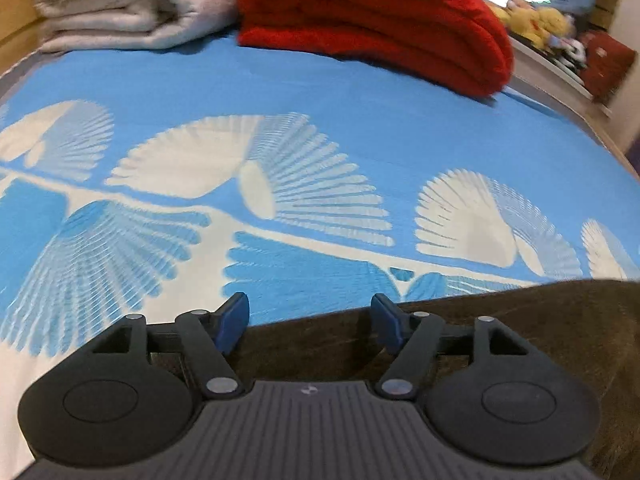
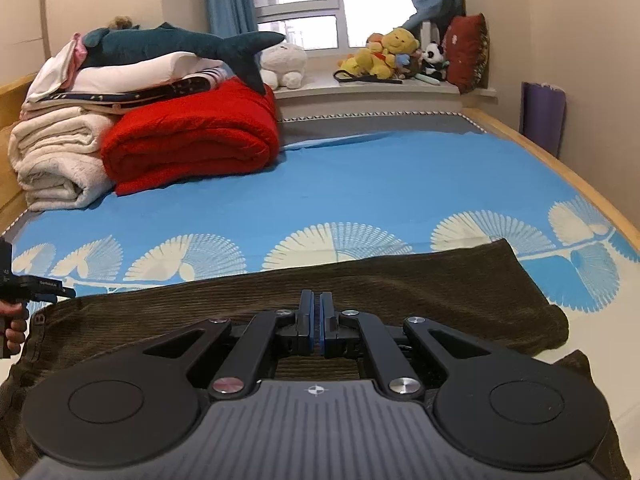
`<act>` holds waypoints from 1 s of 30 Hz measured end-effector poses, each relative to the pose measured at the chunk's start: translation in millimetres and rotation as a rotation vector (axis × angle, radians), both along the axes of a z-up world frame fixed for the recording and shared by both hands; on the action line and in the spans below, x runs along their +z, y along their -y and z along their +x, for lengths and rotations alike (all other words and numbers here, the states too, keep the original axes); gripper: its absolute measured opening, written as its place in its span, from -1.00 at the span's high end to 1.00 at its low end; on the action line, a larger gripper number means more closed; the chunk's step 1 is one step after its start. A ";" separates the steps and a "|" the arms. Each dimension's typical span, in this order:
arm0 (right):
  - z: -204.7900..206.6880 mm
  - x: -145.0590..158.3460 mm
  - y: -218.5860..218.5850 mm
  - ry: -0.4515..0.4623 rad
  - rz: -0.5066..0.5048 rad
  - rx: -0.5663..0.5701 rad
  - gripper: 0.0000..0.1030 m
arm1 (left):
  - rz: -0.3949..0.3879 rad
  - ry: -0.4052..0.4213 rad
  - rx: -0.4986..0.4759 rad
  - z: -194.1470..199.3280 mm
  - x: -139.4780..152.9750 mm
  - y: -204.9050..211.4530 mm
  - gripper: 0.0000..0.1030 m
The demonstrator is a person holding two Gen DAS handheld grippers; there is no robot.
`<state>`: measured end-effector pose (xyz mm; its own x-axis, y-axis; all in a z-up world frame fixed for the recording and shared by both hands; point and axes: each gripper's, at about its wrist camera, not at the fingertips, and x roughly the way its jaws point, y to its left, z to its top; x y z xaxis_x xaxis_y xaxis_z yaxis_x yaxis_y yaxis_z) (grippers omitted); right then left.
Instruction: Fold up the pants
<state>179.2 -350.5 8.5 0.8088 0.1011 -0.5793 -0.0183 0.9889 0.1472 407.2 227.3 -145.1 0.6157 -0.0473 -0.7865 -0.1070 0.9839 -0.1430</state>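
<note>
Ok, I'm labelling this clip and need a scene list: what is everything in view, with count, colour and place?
Brown corduroy pants: one, olive-brown, laid flat across the bed's near edge.
Blue bedsheet with white fan print: one, covering the bed.
Folded red blanket: one, far left of the bed.
Folded cream blankets: a stack, left of the red one.
Blue plush shark: one, atop the bedding pile.
Yellow plush bears: a cluster, on the windowsill.
Left hand-held gripper: open, at the pants' left end.
Right hand-held gripper: shut, above the pants.
</note>
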 end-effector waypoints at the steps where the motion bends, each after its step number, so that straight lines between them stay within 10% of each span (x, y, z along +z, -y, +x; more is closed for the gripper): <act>1: 1.1 -1.0 1.4 -0.003 0.004 -0.002 0.96 | -0.003 0.002 -0.027 1.4 -1.6 3.0 -0.41; 8: 5.1 -5.8 0.5 -0.013 -0.007 0.000 0.96 | 0.060 -0.034 -0.188 -1.0 -19.7 25.3 -0.15; 10: 5.8 -7.0 -1.5 -0.018 -0.020 -0.001 0.96 | 0.064 -0.018 -0.195 -3.8 -16.3 27.6 0.65; 12: 6.1 -8.3 -2.2 -0.021 -0.038 -0.004 0.96 | 0.103 -0.032 -0.202 -5.7 -10.6 30.3 0.77; 23: 2.1 -16.8 13.9 -0.064 -0.040 -0.095 0.96 | 0.257 0.017 -0.320 -113.8 80.8 78.2 0.94; 30: -19.8 -17.6 28.4 -0.095 0.042 -0.146 0.96 | 0.021 -0.041 -0.279 -245.4 100.4 87.9 0.95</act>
